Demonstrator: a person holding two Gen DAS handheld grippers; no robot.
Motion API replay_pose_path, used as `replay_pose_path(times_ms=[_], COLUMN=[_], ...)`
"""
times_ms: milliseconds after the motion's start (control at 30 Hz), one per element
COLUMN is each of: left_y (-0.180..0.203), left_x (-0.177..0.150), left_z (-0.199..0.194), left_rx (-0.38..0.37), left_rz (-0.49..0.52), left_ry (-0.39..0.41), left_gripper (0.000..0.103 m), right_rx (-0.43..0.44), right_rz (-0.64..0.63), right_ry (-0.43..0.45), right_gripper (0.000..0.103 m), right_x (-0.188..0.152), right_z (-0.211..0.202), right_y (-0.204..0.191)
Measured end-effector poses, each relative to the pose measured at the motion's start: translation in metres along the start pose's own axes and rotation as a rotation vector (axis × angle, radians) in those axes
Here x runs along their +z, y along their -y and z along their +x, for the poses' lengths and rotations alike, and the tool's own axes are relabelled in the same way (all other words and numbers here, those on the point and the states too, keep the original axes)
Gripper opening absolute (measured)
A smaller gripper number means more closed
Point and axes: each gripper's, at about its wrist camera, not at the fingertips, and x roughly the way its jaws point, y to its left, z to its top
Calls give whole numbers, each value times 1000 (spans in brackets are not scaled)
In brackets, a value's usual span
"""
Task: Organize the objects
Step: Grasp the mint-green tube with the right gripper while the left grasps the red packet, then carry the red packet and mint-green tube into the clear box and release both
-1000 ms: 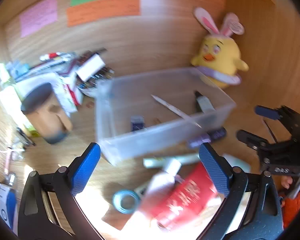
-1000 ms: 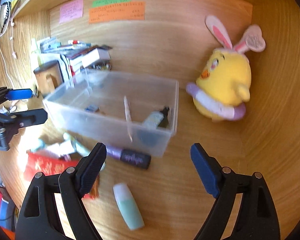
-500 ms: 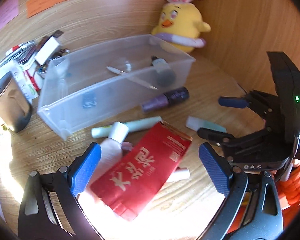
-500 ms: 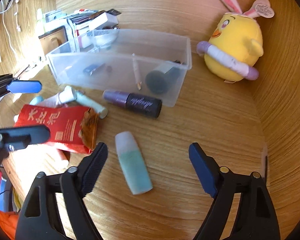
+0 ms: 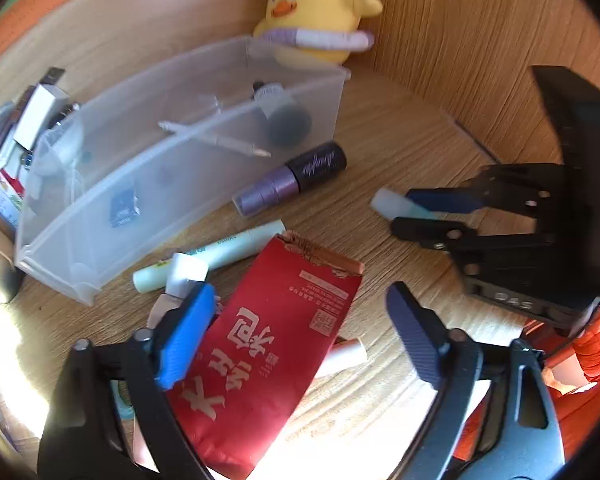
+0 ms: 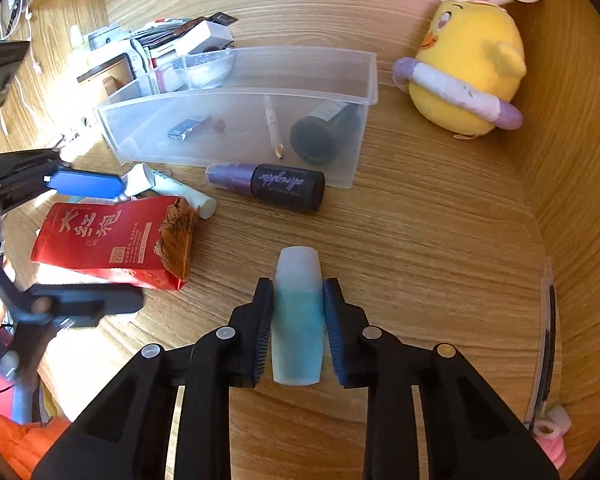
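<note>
Pads of my right hand-held gripper (image 6: 298, 322) closing on the pale blue translucent plastic bottle (image 6: 298, 316) for lifting, while my left hand-held gripper (image 5: 296, 328), jaws narrowing, straddles the red foil packet (image 5: 260, 364).

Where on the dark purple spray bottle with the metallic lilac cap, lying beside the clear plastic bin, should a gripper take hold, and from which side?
Probably across the wide dark body of the purple spray bottle, from above. It lies flat on the wooden desk, parallel to the clear plastic bin wall, so fingers should straddle it crosswise; the bin-side gap looks narrow.
</note>
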Motion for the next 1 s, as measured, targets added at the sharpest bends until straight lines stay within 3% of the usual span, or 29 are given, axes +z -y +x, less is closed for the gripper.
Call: replay_pose_path(times_ms=[133,200,300,633,1000], left_y=[1,4,4,-2,-23], left_x=[2,2,1,2,0], left_z=[8,9,9,-12,-54], left_rx=[18,7,14,34,48], left_rz=[33,49,69,41,-88], left_ry=[-17,-18,-11,75,200], left_gripper=[79,66,56,53,53], right_rx=[1,1,7,18,38], right_rz=[24,38,59,78,96], right_ry=[8,12,19,56,144], right_gripper=[23,23,23,23,23], right_x=[-6,-8,-10,-6,12], right_z=[-5,-7,-8,-17,-39], right_y=[4,6,8,7,0])
